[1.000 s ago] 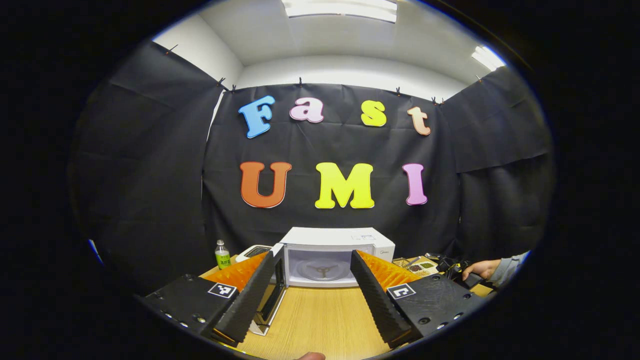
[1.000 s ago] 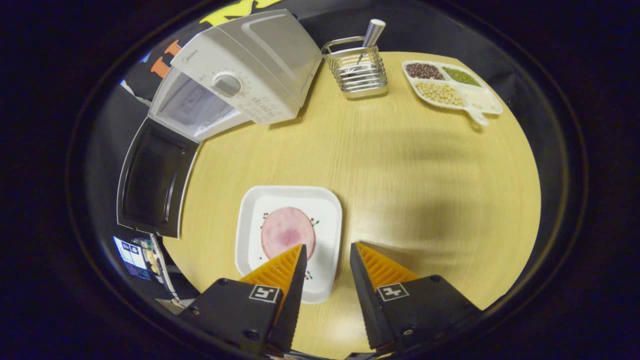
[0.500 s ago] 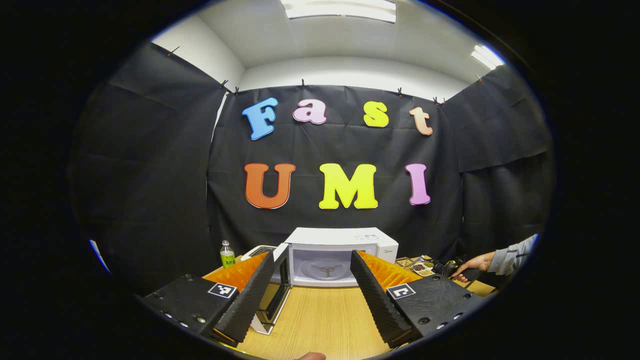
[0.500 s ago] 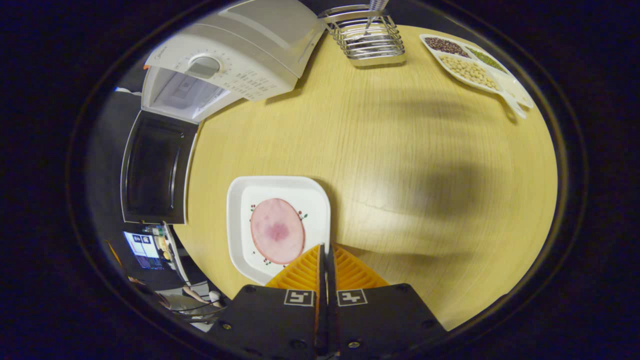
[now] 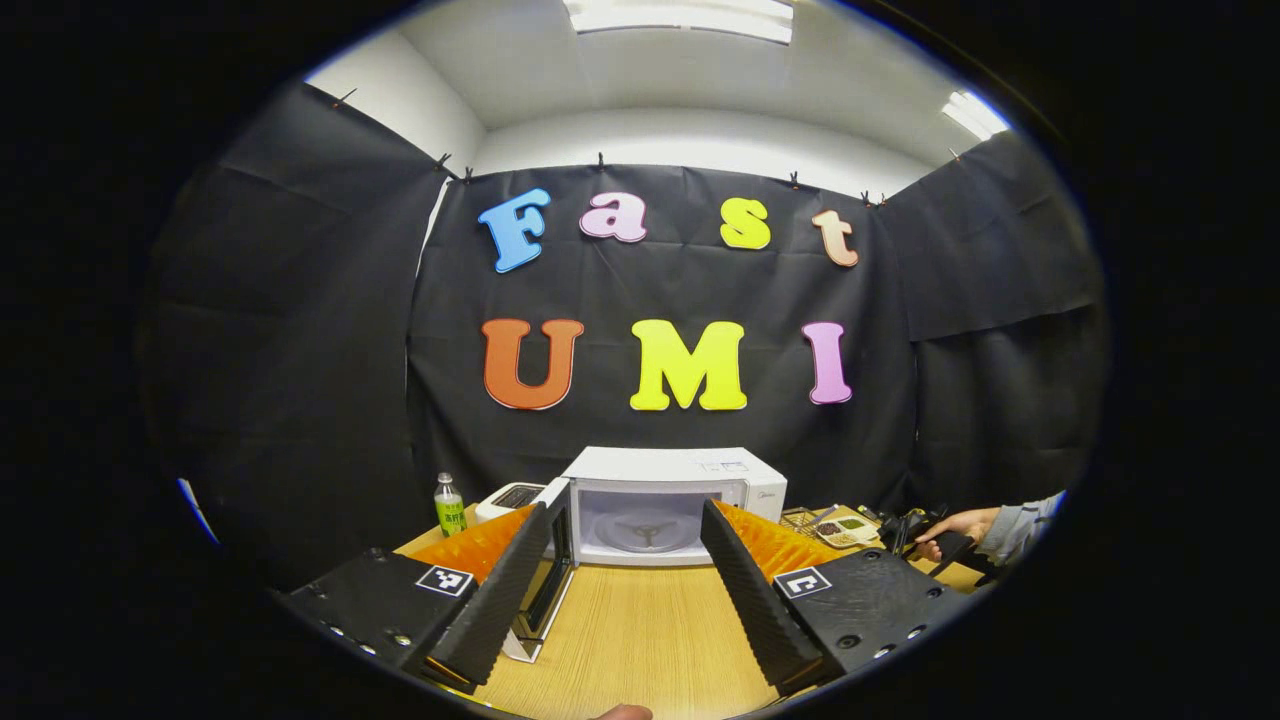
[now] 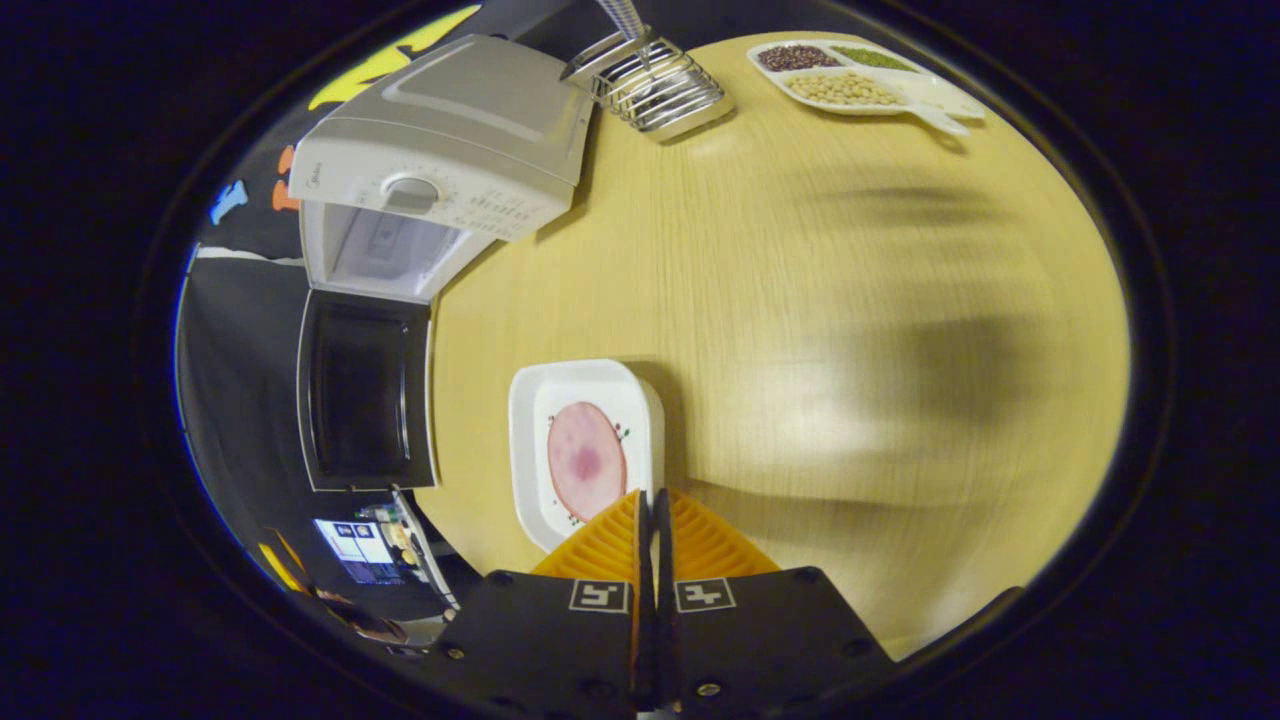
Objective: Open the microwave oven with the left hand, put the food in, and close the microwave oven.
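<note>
While the right gripper point(image 6: 650, 500) pinches the near rim of the white plate point(image 6: 530, 400) carrying the ham slice point(image 6: 586, 460), left gripper point(image 5: 622, 540) hangs spread, empty. Beyond the plate, microwave point(image 6: 450, 150) stands with door point(image 6: 365, 400) swung open.

Hardly any writing can be read here. The microwave oven point(image 6: 440, 160) bears a small brand mark at the top corner of its control panel and fine print around its dial point(image 6: 410, 190), all too small to make out. The green bottle point(image 5: 448, 505) carries a label too small to read. Each tool finger mount has a square black-and-white coded tag point(image 6: 596, 596), a pattern and not text. The monitor point(image 6: 355, 537) beyond the worktop edge is blurred.
</note>
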`<action>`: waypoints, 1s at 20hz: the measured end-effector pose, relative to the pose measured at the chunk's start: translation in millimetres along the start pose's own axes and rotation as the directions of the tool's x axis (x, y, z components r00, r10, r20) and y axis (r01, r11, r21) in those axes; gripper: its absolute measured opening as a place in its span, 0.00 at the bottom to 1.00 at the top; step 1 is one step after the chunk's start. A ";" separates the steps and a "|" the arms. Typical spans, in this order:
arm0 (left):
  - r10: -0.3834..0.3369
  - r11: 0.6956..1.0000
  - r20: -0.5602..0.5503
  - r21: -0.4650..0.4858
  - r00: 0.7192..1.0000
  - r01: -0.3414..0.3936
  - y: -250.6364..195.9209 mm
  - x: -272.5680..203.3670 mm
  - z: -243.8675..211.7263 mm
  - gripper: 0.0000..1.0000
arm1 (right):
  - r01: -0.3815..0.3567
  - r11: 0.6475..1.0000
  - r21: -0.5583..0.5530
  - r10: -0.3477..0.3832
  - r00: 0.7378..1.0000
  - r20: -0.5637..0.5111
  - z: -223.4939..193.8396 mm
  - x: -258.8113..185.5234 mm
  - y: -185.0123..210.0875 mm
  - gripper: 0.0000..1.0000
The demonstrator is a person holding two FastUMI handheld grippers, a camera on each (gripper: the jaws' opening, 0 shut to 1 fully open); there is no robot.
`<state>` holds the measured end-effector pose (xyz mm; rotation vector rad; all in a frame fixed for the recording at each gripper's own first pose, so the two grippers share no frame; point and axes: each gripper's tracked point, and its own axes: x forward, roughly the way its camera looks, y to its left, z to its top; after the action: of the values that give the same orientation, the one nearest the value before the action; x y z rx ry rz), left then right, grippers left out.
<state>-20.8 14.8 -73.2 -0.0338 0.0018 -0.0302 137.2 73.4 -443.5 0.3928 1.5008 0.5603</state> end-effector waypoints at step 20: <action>0.074 0.997 -0.043 -0.016 0.996 -0.075 77.8 -22.2 -22.9 0.93 | -0.196 0.972 0.132 0.168 0.965 0.201 -1.2 76.0 230.4 0.04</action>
<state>-40.7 92.4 -98.6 -0.0503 0.0453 0.0434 110.5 304.4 -374.4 0.6891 1.3351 0.5398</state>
